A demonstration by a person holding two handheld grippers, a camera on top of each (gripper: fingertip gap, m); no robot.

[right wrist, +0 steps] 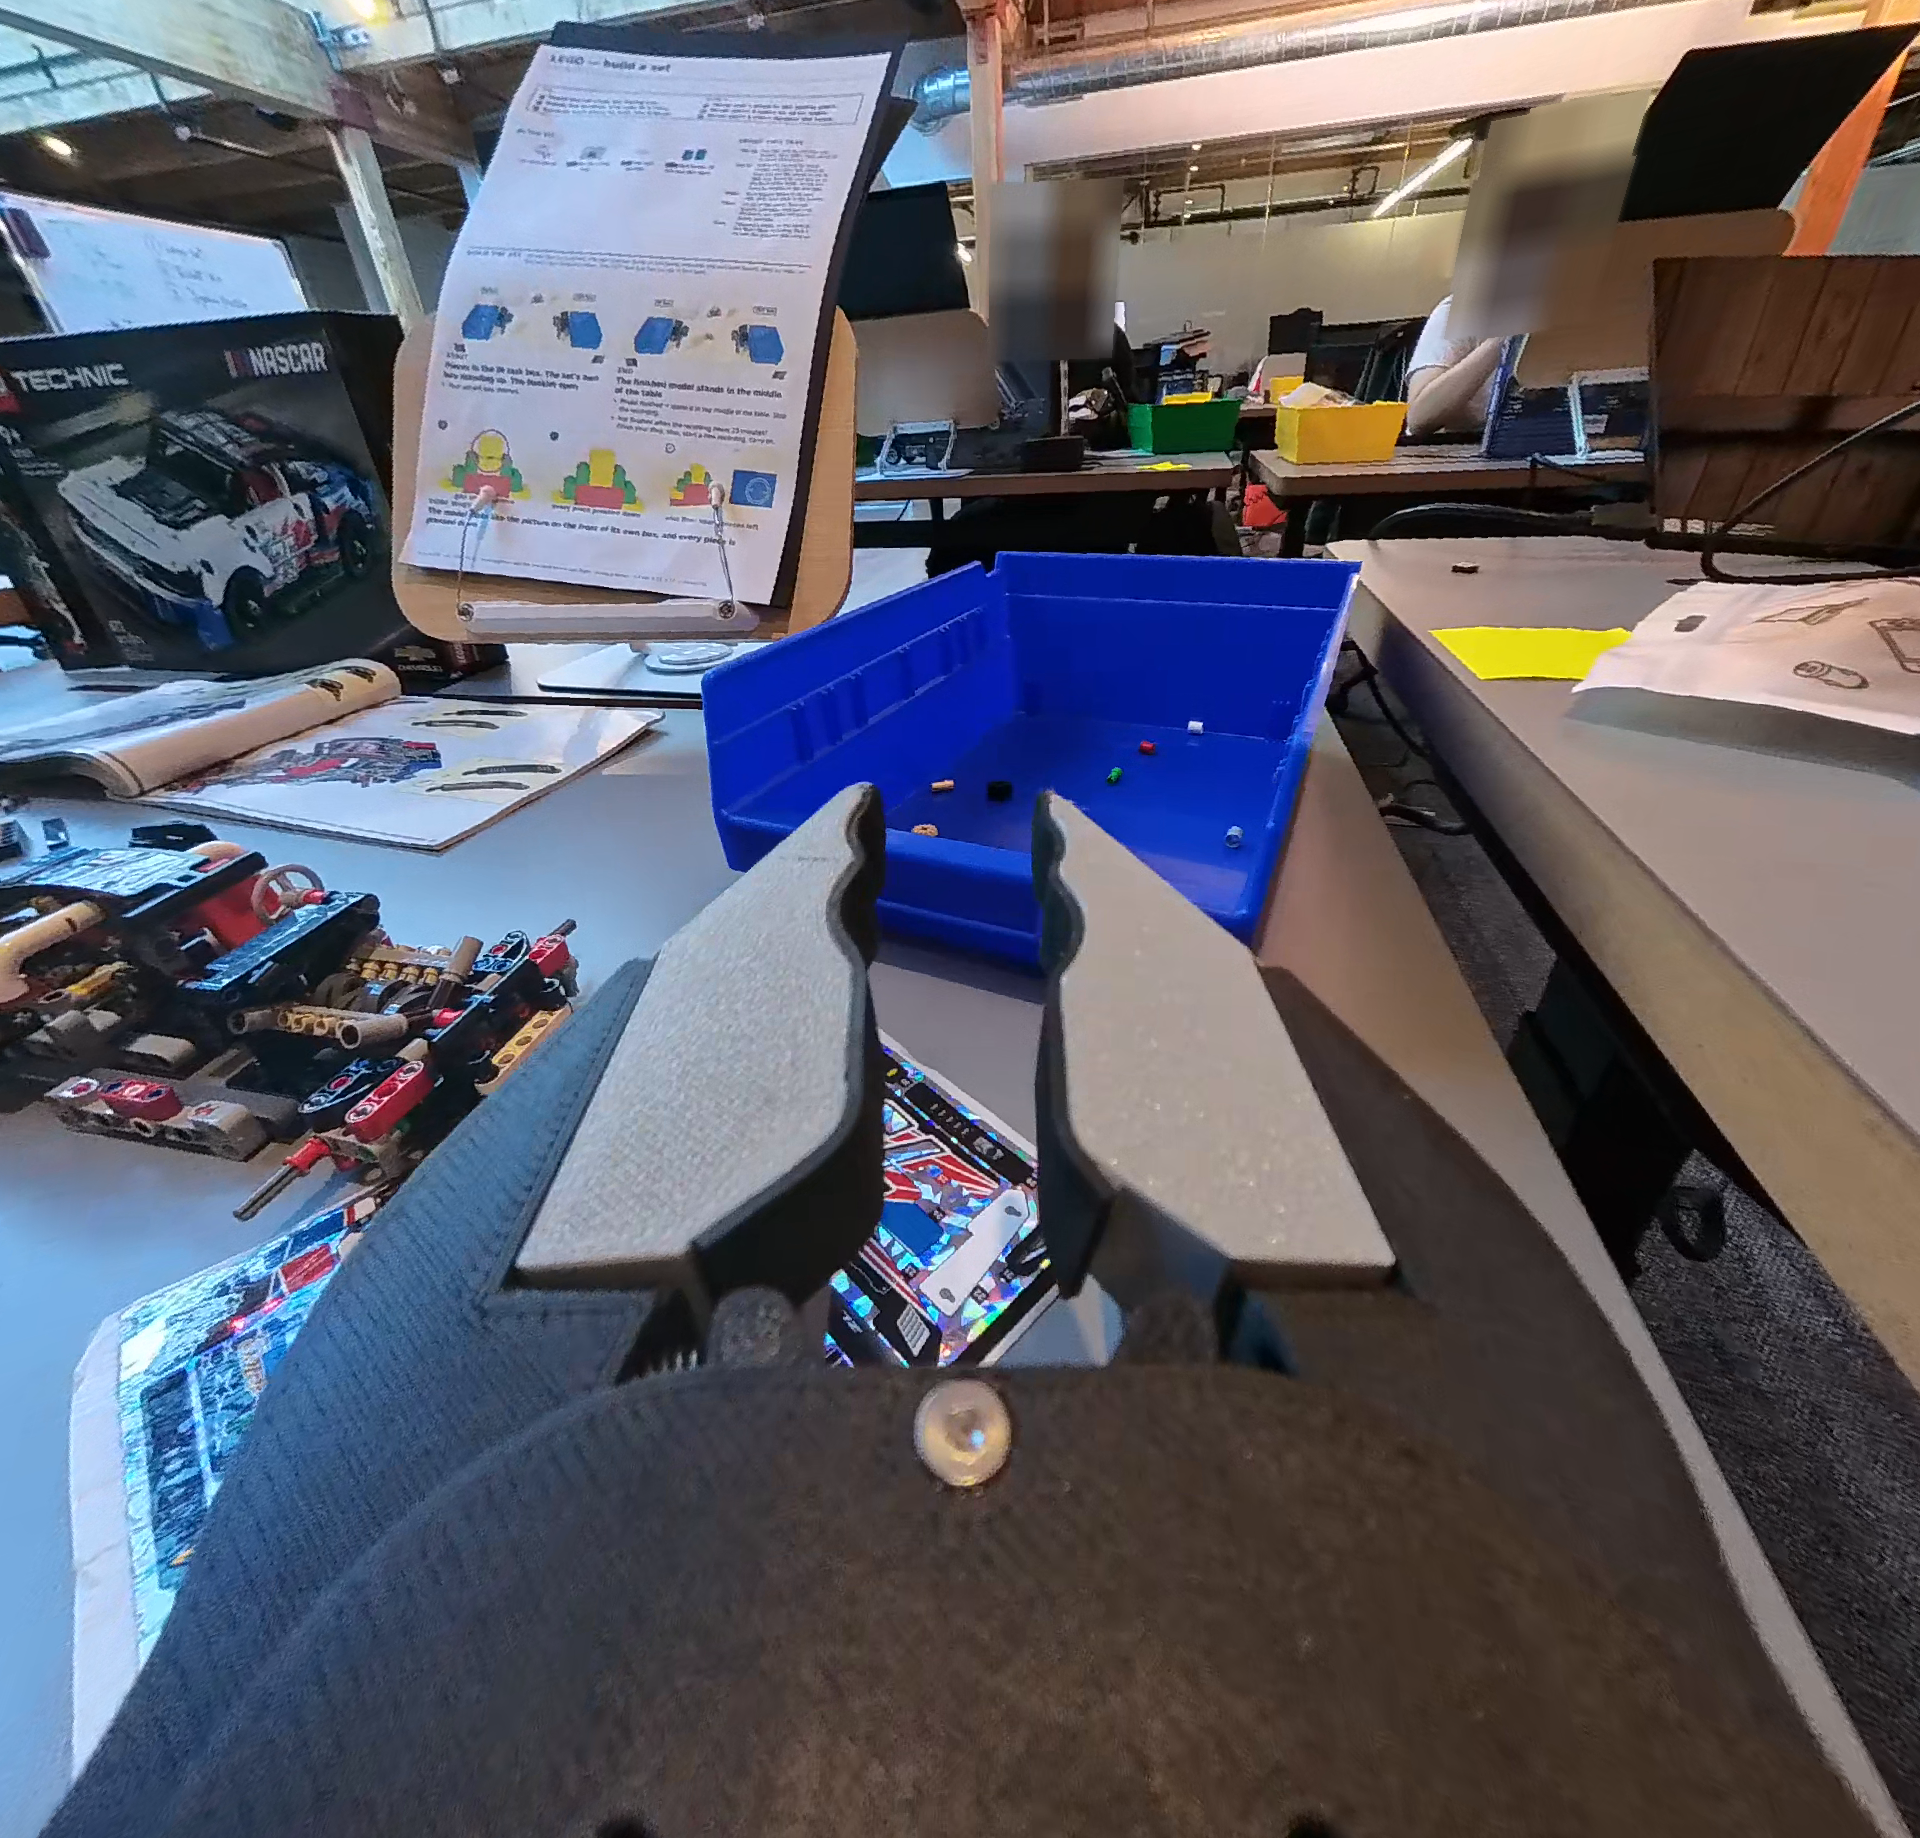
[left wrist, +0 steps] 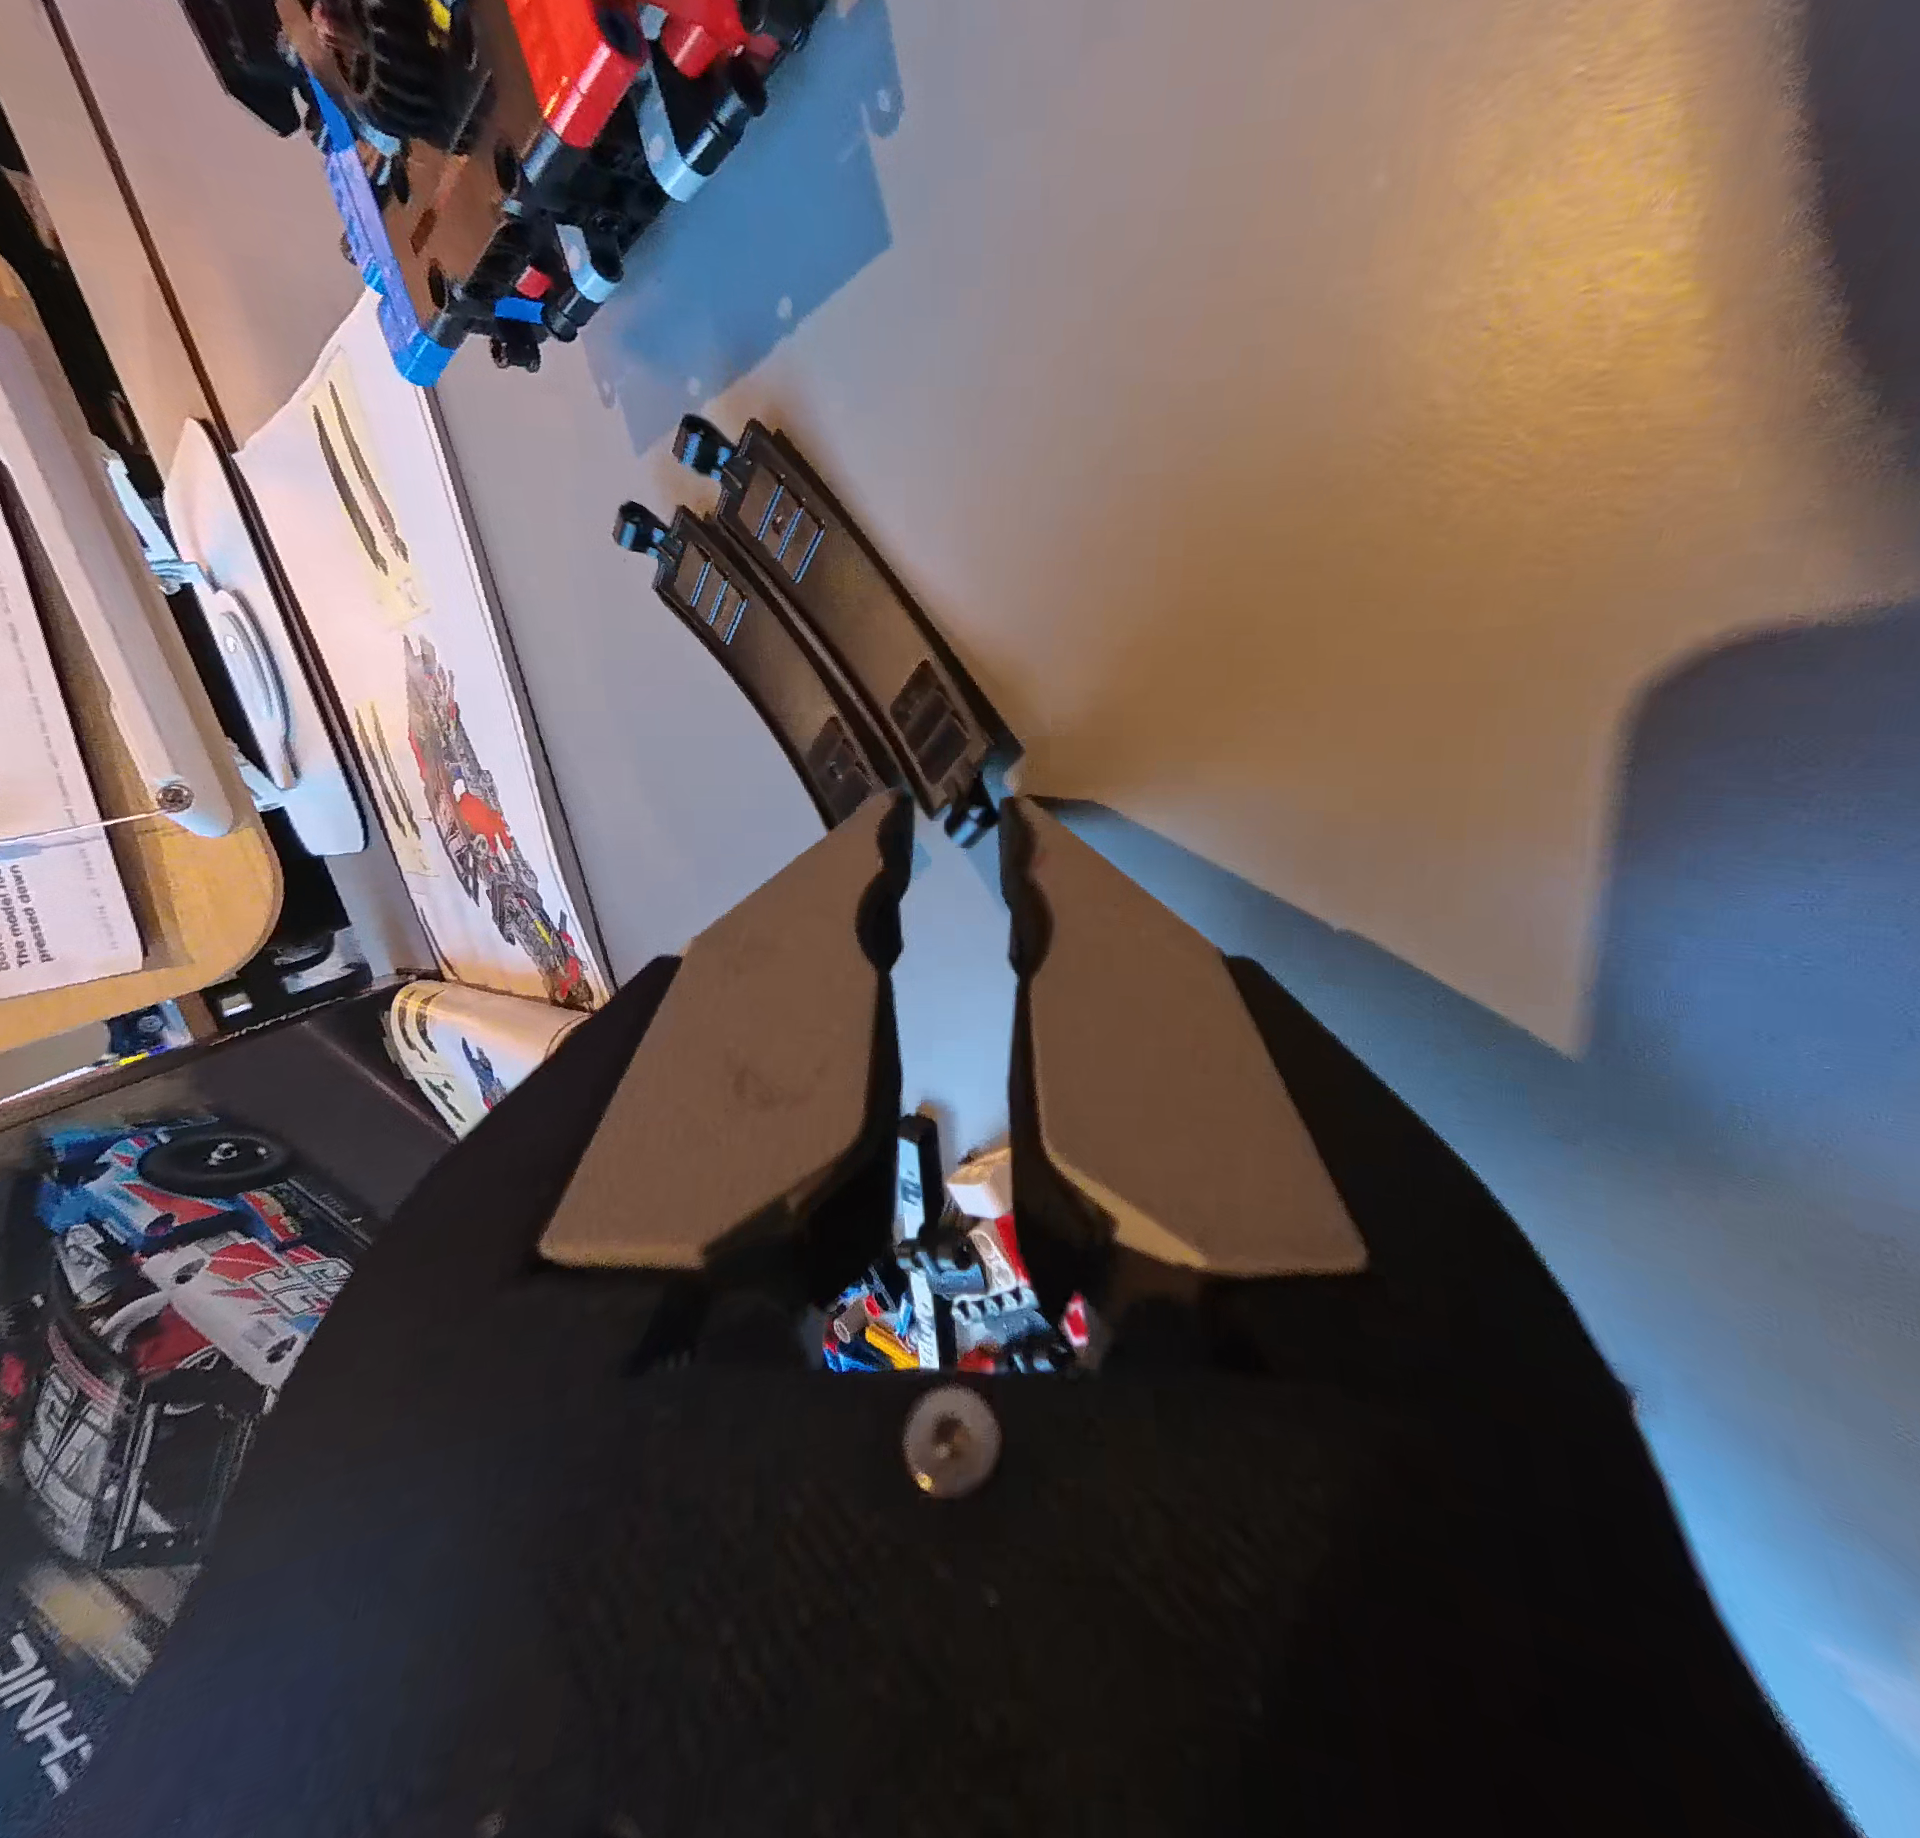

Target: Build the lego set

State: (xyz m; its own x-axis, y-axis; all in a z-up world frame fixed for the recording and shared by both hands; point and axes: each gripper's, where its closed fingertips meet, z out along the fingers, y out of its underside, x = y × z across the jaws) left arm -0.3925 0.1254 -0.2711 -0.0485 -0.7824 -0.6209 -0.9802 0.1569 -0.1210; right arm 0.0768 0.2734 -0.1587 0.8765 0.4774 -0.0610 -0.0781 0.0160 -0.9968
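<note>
Two black curved panels (left wrist: 821,625) with pins at their ends lie side by side on the grey table (left wrist: 1247,334). My left gripper (left wrist: 956,812) is open, its tips at the near end of the panels, with a panel's black pin between them, not clamped. The part-built car chassis (left wrist: 540,105), red, black and blue, lies farther off; it also shows in the right wrist view (right wrist: 260,1009) at the left. My right gripper (right wrist: 961,822) is open and empty, above a shiny sticker sheet (right wrist: 935,1217), pointing at a blue bin (right wrist: 852,708).
The bin holds several tiny loose pieces. A pile of loose parts (left wrist: 956,1269) shows low between the left fingers. The open booklet (right wrist: 343,749), the set's box (right wrist: 197,500) and a sheet on a stand (right wrist: 644,334) are at the back left. Another table (right wrist: 1662,801) stands at the right. The tips of one gripper are about 50 centimeters away from the tips of the other.
</note>
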